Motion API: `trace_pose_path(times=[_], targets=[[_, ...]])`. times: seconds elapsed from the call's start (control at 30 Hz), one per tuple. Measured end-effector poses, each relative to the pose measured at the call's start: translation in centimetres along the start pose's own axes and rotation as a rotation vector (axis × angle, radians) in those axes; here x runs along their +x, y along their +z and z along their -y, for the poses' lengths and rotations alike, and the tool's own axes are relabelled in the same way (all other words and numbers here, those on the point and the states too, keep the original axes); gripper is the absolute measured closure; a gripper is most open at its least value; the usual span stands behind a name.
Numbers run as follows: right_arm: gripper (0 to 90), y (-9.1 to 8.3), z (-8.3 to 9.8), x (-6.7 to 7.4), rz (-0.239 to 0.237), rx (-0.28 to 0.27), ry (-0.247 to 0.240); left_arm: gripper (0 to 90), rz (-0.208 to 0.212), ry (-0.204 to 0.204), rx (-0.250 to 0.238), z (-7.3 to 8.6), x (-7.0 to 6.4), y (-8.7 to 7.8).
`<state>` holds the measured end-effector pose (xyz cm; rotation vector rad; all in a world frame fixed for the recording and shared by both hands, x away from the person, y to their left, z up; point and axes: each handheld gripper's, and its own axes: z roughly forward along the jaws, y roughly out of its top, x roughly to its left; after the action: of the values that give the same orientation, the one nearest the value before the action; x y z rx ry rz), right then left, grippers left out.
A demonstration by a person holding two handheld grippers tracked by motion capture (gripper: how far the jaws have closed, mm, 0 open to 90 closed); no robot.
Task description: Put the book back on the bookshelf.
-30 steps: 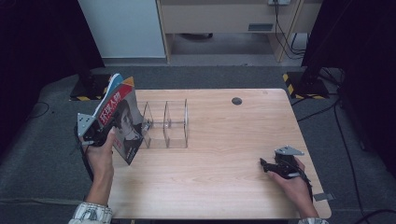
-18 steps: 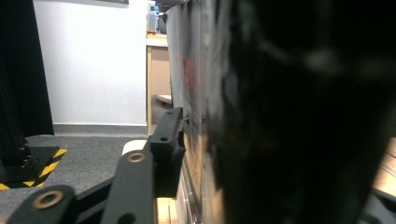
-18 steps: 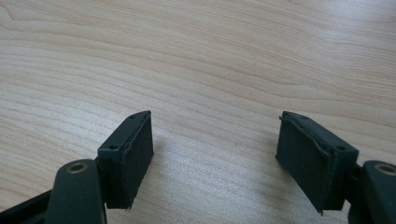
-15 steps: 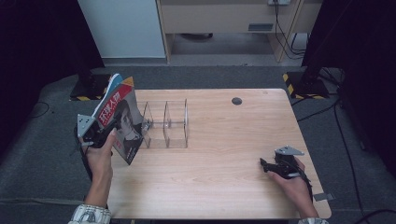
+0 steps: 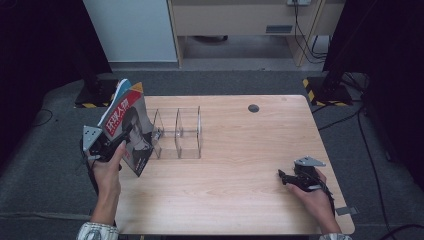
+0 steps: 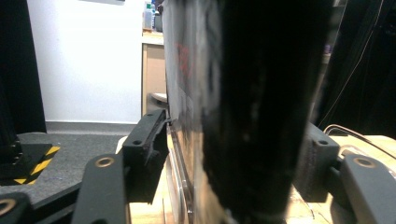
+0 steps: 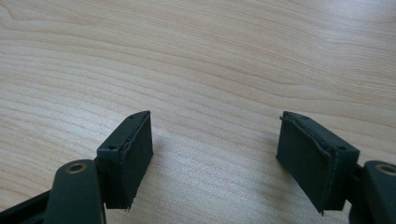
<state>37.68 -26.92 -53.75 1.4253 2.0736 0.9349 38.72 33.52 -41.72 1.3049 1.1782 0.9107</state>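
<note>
You work at a light wooden table (image 5: 240, 170) on grey carpet, with a white panel and a wooden cabinet behind it and dark curtains at both sides. Your left gripper (image 5: 107, 142) sits at the table's left edge; its jaws have just been opening, and the magazines (image 5: 125, 125) stand between them, the left pad clear of the covers, the right pad's contact unclear. Your right gripper (image 5: 295, 177) rests low near the table's right front, jaws wide apart with bare wood between them. The magazines stand on edge, leaning left, just beside the clear acrylic organizer (image 5: 177, 132) with its 2 visible compartments; their long axis runs up and away from you.
</note>
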Motion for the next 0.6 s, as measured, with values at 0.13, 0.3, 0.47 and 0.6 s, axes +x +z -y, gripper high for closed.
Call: trace_pose_path(times=[0.13,0.3,0.47,0.6], targets=[[26.5,0.0,0.0,0.0,0.000,0.001,-0.004,31.6,0.005,0.016,0.007,0.2,-0.1,-0.2],[26.0,0.0,0.0,0.0,-0.003,0.003,-0.005,24.2,0.033,-0.015,0.014,0.5,-0.1,-0.6],[25.7,0.0,0.0,0.0,-0.004,0.004,-0.006,18.1,0.048,-0.017,0.009,0.5,0.0,-1.0],[25.6,0.0,0.0,0.0,-0.005,0.004,-0.006,16.3,0.049,-0.028,0.018,0.7,-0.1,-1.1]])
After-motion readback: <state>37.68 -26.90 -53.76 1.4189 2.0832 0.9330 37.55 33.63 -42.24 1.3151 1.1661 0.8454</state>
